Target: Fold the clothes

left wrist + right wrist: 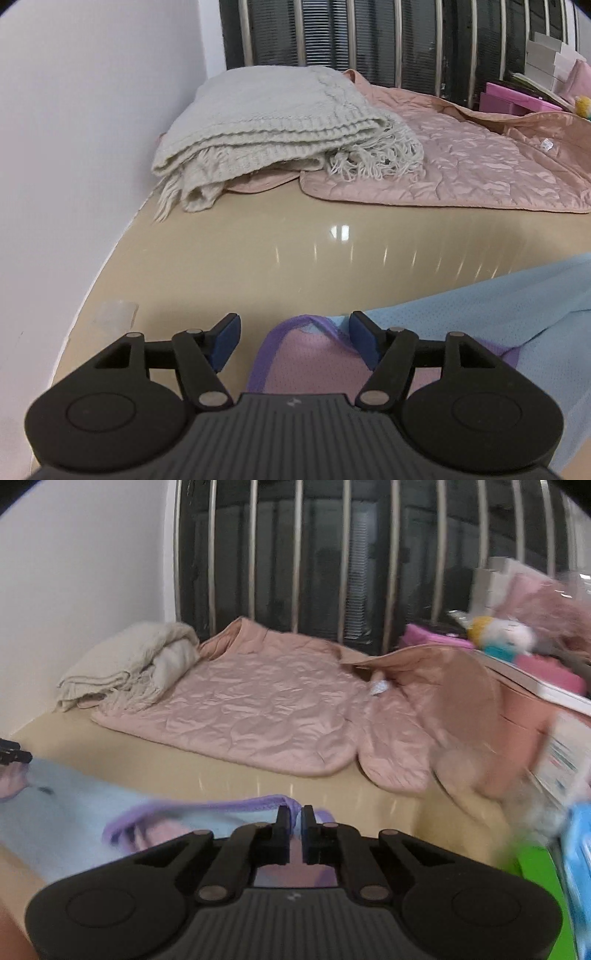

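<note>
A light blue mesh garment [480, 306] with a pink panel and purple trim lies on the beige table [258, 240]. My left gripper [293, 341] is open, its jaws wide on either side of the purple-trimmed edge [273, 343] near the table's left side. My right gripper [294, 823] is shut on the purple-trimmed edge [258, 800] of the same garment [74, 805]. The left gripper's tip [13, 755] shows at the far left of the right wrist view. The right wrist view is motion-blurred.
A folded cream knitted blanket [280, 129] lies at the back left on a pink quilted jacket [266, 716]. Boxes, a pink case [517, 99] and a plush toy [498, 635] crowd the right side. A white wall is on the left and a barred window behind.
</note>
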A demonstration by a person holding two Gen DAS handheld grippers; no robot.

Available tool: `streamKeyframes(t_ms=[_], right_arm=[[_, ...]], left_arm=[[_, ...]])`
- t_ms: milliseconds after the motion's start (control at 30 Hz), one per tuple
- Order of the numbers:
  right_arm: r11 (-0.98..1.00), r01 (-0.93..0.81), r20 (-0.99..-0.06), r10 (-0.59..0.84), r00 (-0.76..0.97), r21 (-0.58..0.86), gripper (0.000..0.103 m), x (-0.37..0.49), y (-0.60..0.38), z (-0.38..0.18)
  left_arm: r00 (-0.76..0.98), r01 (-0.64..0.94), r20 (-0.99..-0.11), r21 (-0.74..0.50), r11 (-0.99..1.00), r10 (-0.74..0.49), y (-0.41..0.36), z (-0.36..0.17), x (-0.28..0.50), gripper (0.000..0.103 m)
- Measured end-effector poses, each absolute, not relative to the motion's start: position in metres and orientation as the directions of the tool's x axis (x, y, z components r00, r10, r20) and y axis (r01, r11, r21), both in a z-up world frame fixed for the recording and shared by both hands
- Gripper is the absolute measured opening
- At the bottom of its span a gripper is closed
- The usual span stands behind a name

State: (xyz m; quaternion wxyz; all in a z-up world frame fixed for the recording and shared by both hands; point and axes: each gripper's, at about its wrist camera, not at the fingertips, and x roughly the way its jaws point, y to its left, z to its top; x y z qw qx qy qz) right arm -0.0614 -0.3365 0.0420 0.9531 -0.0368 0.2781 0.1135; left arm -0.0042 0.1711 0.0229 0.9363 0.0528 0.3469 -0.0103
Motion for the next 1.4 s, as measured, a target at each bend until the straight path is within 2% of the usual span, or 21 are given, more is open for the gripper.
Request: streamKeyframes(t_ms=[200, 267, 333, 400, 500, 600, 667, 733, 767, 800, 833, 867, 933, 1067, 1167, 1300, 1367, 1400], right_arm=[[0.961, -0.270, -0.590, 0.184, 0.786, -0.060, 0.005, -0.101, -0.324, 0.015], [0.964, -0.258, -0.586, 0.173, 0.791, -0.064, 0.007, -0.105, -0.325, 0.022], [0.964, -0.258, -0.557, 0.182, 0.810, -0.061, 0.019, -0.112, -0.325, 0.033], [0.951, -0.302, -0.488, 0.238, 0.840, -0.057, 0.028, -0.118, -0.313, 0.051], [0.880, -0.474, -0.456, 0.411, 0.789, -0.027, 0.030, -0.113, -0.277, 0.055], [0.802, -0.590, -0.517, 0.468, 0.717, -0.091, 0.029, -0.098, -0.232, 0.035], [0.772, -0.617, -0.558, 0.447, 0.700, -0.155, 0.029, -0.087, -0.208, 0.020], [0.763, -0.629, -0.575, 0.452, 0.682, -0.146, 0.027, -0.079, -0.199, 0.013], [0.766, -0.626, -0.581, 0.446, 0.681, -0.146, 0.026, -0.075, -0.196, 0.010], [0.770, -0.621, -0.587, 0.438, 0.681, -0.147, 0.014, -0.071, -0.194, 0.008], [0.774, -0.618, -0.586, 0.440, 0.681, -0.137, 0.008, -0.068, -0.194, 0.009], [0.778, -0.615, -0.584, 0.443, 0.680, -0.126, 0.008, -0.065, -0.195, 0.011], [0.792, -0.604, -0.559, 0.460, 0.690, -0.094, 0.006, -0.068, -0.201, 0.016], [0.813, -0.577, -0.522, 0.459, 0.718, -0.078, 0.005, -0.078, -0.213, 0.027], [0.826, -0.559, -0.516, 0.449, 0.730, -0.072, 0.004, -0.084, -0.222, 0.032], [0.816, -0.574, -0.560, 0.446, 0.698, -0.065, 0.006, -0.087, -0.230, 0.029], [0.823, -0.564, -0.553, 0.440, 0.708, -0.067, 0.012, -0.089, -0.238, 0.032], [0.852, -0.520, -0.527, 0.415, 0.741, -0.061, 0.023, -0.087, -0.249, 0.038]], left_arm=[[0.775, 0.039, -0.631, 0.101, 0.994, 0.034, 0.164, 0.036, -0.015, 0.067], [0.804, 0.087, -0.594, 0.065, 0.994, -0.031, 0.156, 0.051, -0.028, 0.067], [0.817, 0.164, -0.567, 0.047, 0.985, -0.109, 0.142, 0.061, -0.041, 0.069], [0.808, 0.260, -0.554, 0.030, 0.965, -0.200, 0.126, 0.064, -0.051, 0.070], [0.744, 0.431, -0.589, 0.062, 0.900, -0.315, 0.094, 0.053, -0.056, 0.070], [0.731, 0.492, -0.609, 0.160, 0.856, -0.307, 0.069, 0.040, -0.053, 0.070], [0.721, 0.523, -0.605, 0.155, 0.838, -0.338, 0.064, 0.036, -0.048, 0.070], [0.706, 0.566, -0.602, 0.162, 0.808, -0.373, 0.059, 0.033, -0.047, 0.070], [0.700, 0.580, -0.607, 0.177, 0.795, -0.375, 0.055, 0.031, -0.046, 0.068], [0.696, 0.590, -0.612, 0.189, 0.785, -0.375, 0.051, 0.028, -0.045, 0.064], [0.693, 0.595, -0.616, 0.197, 0.779, -0.374, 0.049, 0.026, -0.044, 0.048], [0.694, 0.592, -0.616, 0.196, 0.781, -0.371, 0.049, 0.026, -0.043, 0.028], [0.697, 0.586, -0.616, 0.195, 0.786, -0.366, 0.050, 0.026, -0.040, 0.011], [0.723, 0.576, -0.592, 0.233, 0.784, -0.355, 0.056, 0.031, -0.044, 0.004], [0.734, 0.587, -0.567, 0.252, 0.769, -0.374, 0.059, 0.039, -0.061, 0.003], [0.685, 0.643, -0.627, 0.279, 0.713, -0.372, 0.053, 0.034, -0.080, 0.005], [0.672, 0.640, -0.651, 0.271, 0.719, -0.353, 0.054, 0.028, -0.080, 0.007], [0.669, 0.635, -0.648, 0.242, 0.734, -0.365, 0.059, 0.029, -0.078, 0.007]])
